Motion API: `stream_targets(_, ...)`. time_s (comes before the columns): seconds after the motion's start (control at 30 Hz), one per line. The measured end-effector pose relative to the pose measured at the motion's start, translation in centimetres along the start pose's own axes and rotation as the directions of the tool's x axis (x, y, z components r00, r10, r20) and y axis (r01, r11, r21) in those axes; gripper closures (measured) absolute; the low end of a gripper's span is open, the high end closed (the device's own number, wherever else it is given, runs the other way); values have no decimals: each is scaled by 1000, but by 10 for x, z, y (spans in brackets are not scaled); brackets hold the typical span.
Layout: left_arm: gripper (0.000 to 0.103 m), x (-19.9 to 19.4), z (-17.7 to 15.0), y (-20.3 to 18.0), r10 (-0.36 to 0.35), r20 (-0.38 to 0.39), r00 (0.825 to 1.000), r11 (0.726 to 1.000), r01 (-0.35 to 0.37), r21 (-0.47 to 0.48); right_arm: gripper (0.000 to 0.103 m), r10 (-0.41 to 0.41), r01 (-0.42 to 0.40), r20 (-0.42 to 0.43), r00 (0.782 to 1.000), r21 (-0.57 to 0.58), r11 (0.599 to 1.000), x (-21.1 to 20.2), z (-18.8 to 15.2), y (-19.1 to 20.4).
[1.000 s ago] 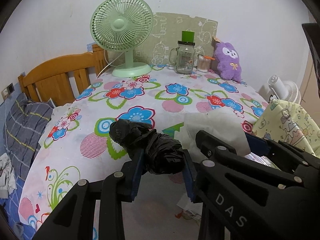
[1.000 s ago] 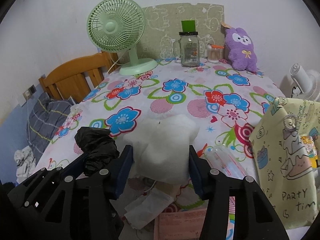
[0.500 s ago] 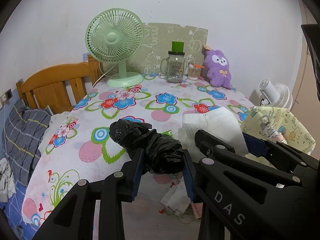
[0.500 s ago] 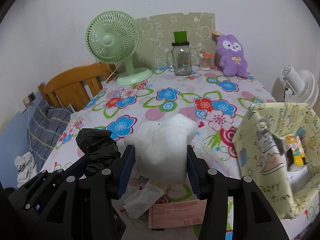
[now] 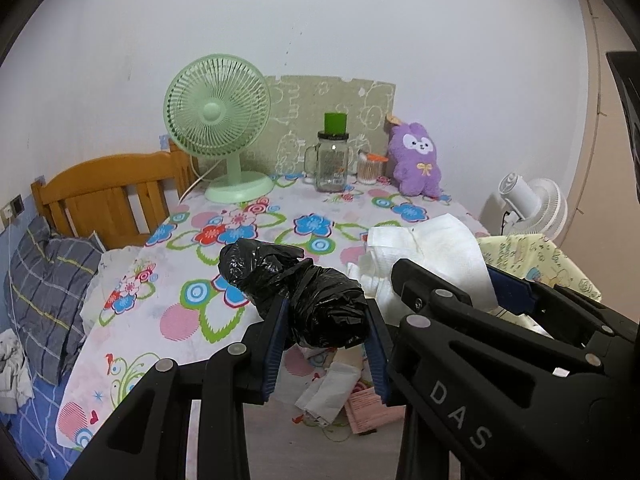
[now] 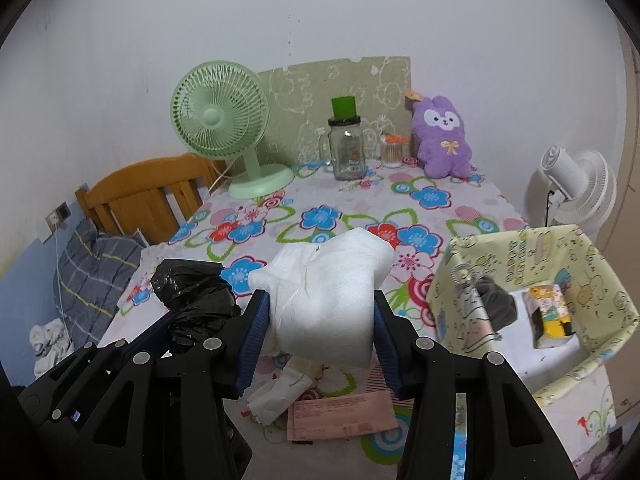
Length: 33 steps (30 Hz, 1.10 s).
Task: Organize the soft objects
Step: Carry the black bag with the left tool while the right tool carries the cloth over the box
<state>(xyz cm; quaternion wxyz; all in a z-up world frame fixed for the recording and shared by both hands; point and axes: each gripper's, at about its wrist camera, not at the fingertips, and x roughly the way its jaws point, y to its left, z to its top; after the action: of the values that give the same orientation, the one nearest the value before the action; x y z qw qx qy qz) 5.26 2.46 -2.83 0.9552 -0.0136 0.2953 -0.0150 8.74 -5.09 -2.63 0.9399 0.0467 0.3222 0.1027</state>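
The left gripper (image 5: pixel 326 334) is pinching a crumpled black plastic bag (image 5: pixel 304 294) above the desk (image 5: pixel 248 216), while the right gripper (image 6: pixel 318 338) is squeezing a white foam wad (image 6: pixel 324 300); the yellow box (image 6: pixel 592 248) to its right is probably their destination.

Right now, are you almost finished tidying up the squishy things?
Partway. The left gripper holds the black bag bundle; the right gripper holds the white wad. Neither is in the yellow box yet. Paper scraps remain on the table.
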Motion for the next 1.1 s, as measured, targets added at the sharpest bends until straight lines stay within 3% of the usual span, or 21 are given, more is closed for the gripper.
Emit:
stream_targets(0.47, 66, -25, 15, -21, -5, 53, 999, 1000, 3, 28, 50, -5, 5, 58, 998, 7, 1000, -36, 16, -12)
stream_targets(1.1, 66, -17, 28, -74, -56, 73, 996, 997, 51, 60, 50, -39, 38, 89, 995, 20, 999, -48, 27, -64)
